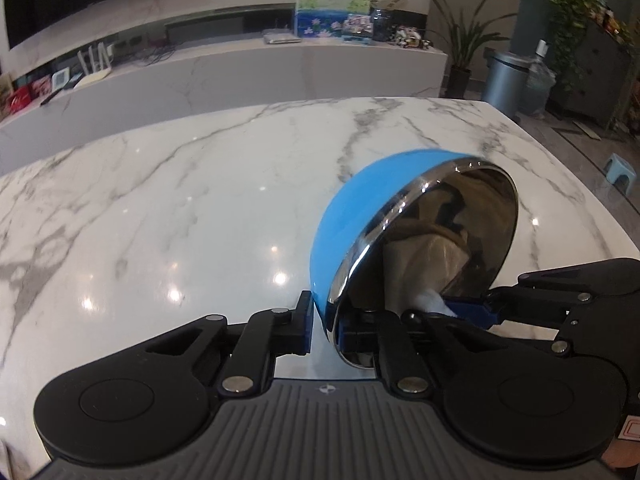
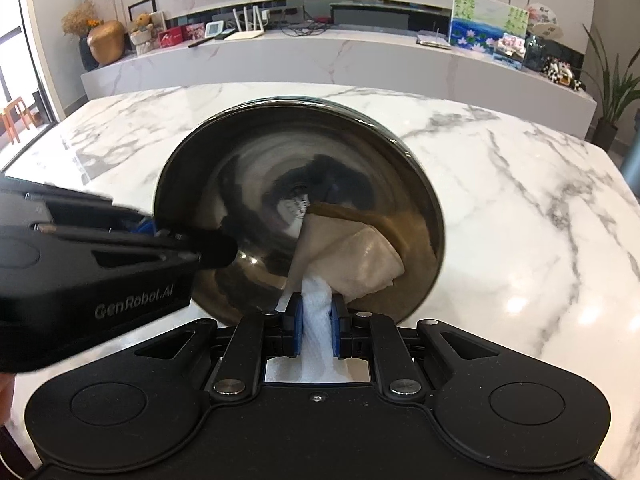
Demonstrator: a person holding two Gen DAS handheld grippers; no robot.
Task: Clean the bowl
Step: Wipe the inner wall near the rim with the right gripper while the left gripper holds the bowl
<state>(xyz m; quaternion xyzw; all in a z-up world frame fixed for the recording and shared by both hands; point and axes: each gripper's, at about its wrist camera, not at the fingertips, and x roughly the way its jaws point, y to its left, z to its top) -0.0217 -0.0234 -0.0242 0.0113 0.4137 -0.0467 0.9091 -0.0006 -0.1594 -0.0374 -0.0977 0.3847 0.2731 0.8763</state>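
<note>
A bowl [image 1: 352, 216], blue outside and polished steel inside, is tipped on its side above the marble table [image 1: 180, 200]. My left gripper [image 1: 324, 326] is shut on its lower rim, one pad outside and one inside. In the right wrist view the bowl's steel inside [image 2: 260, 168] faces the camera, and the left gripper [image 2: 154, 228] holds the rim at the left. My right gripper [image 2: 316, 320] is shut on a white paper towel [image 2: 316, 300], whose free end lies against the bowl's inner wall. The right gripper [image 1: 452, 308] and the towel [image 1: 430, 300] also show at the bowl's mouth.
The marble table [image 2: 520, 200] spreads wide around the bowl, with its far edge behind it. Beyond stands a long white cabinet [image 2: 320, 56] with pictures and small items. A metal bin [image 1: 506, 80] and potted plants [image 1: 464, 40] stand on the floor at the right.
</note>
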